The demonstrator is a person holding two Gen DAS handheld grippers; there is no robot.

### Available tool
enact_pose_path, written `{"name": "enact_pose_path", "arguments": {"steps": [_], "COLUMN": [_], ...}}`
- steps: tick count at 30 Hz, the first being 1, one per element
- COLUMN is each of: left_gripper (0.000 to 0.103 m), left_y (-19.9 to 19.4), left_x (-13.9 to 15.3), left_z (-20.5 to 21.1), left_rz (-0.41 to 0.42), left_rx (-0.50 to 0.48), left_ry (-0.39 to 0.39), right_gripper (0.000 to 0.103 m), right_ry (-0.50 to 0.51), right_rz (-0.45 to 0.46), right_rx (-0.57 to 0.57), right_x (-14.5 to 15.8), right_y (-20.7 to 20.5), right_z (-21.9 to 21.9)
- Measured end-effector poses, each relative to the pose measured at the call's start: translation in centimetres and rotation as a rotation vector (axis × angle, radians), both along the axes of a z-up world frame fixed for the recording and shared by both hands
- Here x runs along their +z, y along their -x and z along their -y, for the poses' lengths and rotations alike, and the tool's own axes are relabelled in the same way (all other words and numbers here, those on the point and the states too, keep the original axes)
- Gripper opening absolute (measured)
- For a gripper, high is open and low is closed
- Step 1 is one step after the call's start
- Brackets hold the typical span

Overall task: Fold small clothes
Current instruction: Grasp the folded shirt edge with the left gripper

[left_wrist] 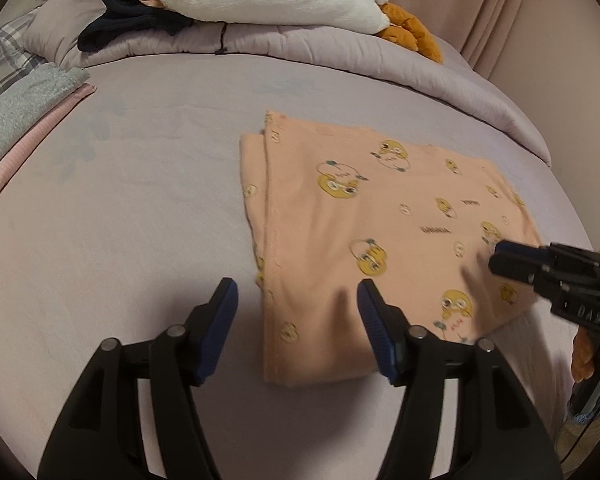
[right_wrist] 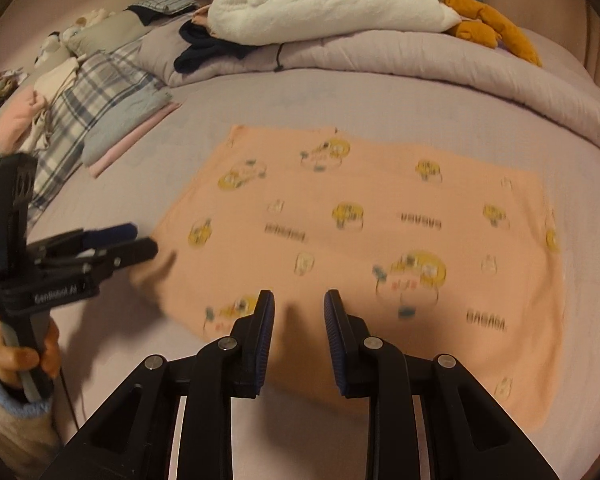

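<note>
Peach garment (right_wrist: 380, 248), print motion-blurred

Soft matt peach cloth (left_wrist: 380, 240) lies on smooth lilac bedsheet (left_wrist: 120, 220).

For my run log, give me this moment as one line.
task: fold small clothes | peach duck-print garment: flat on bed, partly folded | left gripper: open, at near edge | right gripper: open, above garment

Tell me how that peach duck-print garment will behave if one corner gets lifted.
The peach garment is thin, layered fabric lying flat, so it will probably droop and its fold may fall open. It looks light for its size. On the soft bedsheet it would likely bunch rather than slide when pushed.
</note>
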State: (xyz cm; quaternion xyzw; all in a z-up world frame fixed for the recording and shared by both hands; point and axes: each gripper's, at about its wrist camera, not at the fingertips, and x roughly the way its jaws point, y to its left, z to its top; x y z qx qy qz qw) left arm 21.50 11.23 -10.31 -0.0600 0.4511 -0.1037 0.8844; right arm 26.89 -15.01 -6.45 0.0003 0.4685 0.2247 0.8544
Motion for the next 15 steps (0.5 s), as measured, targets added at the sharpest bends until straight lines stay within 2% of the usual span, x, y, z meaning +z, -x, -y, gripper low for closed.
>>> {"name": "enact_pose_path", "arguments": {"steps": [3, 5, 9, 12, 15], "left_gripper": [0.076, 0.077, 0.077, 0.072, 0.052], "left_y": [-1.0, -1.8, -3.9, -4.9, -5.7], "left_x": [-0.3, -0.8, -2.0, -2.3, -2.5], "left_z": [-0.5, -0.8, -1.5, -1.2, -0.8], "left_rz": [-0.011, -0.031, -0.092, -0.100, -0.121], "left_rx": [0.014, 0.010, -0.008, -0.031, -0.045], "left_ry": [0.010, 0.043, 0.181, 0.227, 0.255], "right_gripper": [0.029, 0.029, 0.029, 0.029, 0.029], "right_ry": [0.000, -0.007, -0.043, -0.038, -0.028], "right_rz": [-0.009, -0.029, -0.066, -0.101, -0.148], "right_rx": [-0.032, -0.080, -0.158, -0.222, -0.253], "right_x": [-0.2, -0.7, -1.4, -2.5, -3.9], "right_y": [-1.9, -4.1, -7.7, -10.2, -11.9], "right_z": [-0.1, -0.1, -0.1, -0.4, -0.5]}}
